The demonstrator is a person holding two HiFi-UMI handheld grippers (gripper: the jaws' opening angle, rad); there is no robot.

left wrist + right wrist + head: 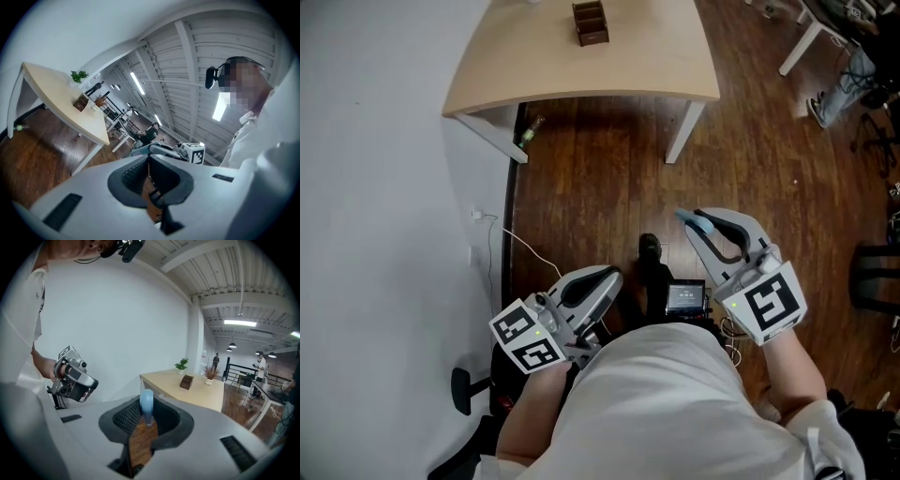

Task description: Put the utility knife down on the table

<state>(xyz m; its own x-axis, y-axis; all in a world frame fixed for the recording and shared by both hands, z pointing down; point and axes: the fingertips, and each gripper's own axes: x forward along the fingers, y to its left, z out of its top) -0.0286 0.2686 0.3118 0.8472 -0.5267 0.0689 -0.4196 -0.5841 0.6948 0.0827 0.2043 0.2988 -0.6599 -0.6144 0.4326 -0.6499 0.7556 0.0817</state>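
Bright, ceiling strips [240, 322] glary, fisheye w/ dark corners

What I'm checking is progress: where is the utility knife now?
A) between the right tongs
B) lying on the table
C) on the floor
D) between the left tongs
A: the light-blue utility knife sits pinched between the right tongs, away from the table.

An open-plan office: a pale wooden table [581, 66] on dark plank floor [600, 178], a white beamed ceiling [211, 47] with strip lights [239, 322] (people [260, 364] stand beyond).
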